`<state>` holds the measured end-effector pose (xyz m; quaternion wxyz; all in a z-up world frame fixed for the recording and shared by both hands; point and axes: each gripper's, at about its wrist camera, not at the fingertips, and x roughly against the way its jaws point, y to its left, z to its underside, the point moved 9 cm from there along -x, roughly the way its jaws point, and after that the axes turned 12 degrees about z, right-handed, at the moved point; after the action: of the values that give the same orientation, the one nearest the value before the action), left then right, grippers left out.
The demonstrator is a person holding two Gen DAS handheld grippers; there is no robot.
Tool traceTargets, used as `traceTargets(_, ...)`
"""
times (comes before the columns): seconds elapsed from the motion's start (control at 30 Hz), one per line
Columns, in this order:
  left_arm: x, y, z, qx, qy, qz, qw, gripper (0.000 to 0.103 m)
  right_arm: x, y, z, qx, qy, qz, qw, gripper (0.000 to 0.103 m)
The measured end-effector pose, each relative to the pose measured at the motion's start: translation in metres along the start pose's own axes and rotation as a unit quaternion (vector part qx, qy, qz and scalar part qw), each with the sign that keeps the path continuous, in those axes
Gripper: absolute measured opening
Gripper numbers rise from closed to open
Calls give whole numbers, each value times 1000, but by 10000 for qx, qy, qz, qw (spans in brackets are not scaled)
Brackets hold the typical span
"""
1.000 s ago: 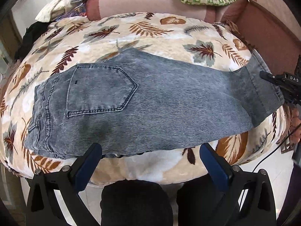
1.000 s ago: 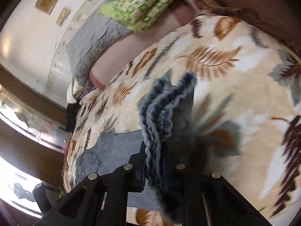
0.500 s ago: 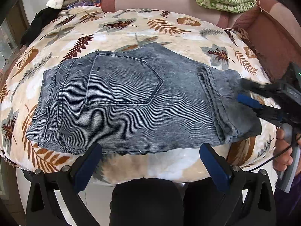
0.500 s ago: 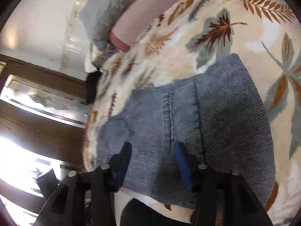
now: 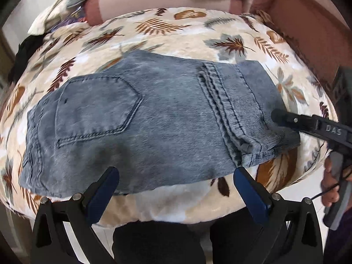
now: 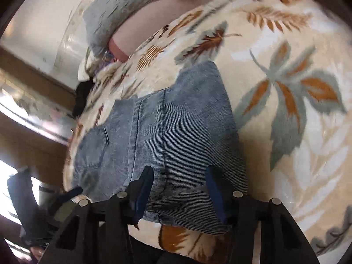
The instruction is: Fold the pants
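Soft, heavy denim pants (image 5: 154,118) drape on the bed (image 5: 180,30); grip folded hems. Left tool (image 5: 176,182) spread; right tool (image 6: 178,189) half-spread, having just released.

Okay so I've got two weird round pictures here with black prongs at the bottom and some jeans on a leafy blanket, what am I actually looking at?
Nobody's robot here: a person holds a hand-held two-finger gripper in each hand, and each carries a fisheye camera looking along its fingers, hence the round, bent pictures. One picture is from the left gripper, whose blue-padded fingers stand wide open over the near edge of the jeans, touching nothing. The other is from the right gripper, open too; its jaws have just let go, with the folded-over leg end lying under them, not pinched. The jeans lie folded on a leaf-patterned blanket. In the left picture, the right gripper shows at the right edge with the hand holding it.
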<state>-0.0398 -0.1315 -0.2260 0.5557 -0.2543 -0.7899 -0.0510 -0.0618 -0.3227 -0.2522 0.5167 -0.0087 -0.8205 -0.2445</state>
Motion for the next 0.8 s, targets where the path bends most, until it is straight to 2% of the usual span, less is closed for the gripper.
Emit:
traceTargets(0.1, 1, -4, -12, -55, -88, -49, 9999, 103, 11, 13, -14, 268, -238, 8, 9994, 53)
traceTargets(0.23, -1, -14, -27, -90, -169, -29, 9998, 103, 12, 18, -44, 371, -464, 238, 9979, 53)
traceTargets(0.37, -14, -26, -41, -103, -280, 48, 9995, 103, -16, 26, -69, 411, -372, 370, 9978, 53)
traceTargets(0.43, -30, -26, -42, -147, -141, -75, 9998, 103, -35, 23, -76, 390, -281, 498, 9976, 54)
traceTargets(0.5, -50, -21, -38, -154, 59, -257, 9995, 103, -59, 17, -76, 347, -23, 495, 9982, 56)
traceTargets(0.53, -57, -18, -35, -147, 158, -298, 9993, 103, -59, 15, -76, 339, -108, 438, 9984, 57)
traceTargets(0.6, -60, -12, -32, 112, 178, -66, 9998, 103, -54, 15, -78, 264, -213, 283, 9990, 58)
traceTargets(0.67, -56, -8, -31, 219, 241, -20, 9995, 103, -43, 12, -75, 173, -314, 138, 9993, 58)
traceTargets(0.8, -39, 10, -25, 221, 164, -330, 9991, 103, -13, 8, -56, 129, -490, -28, 9987, 58)
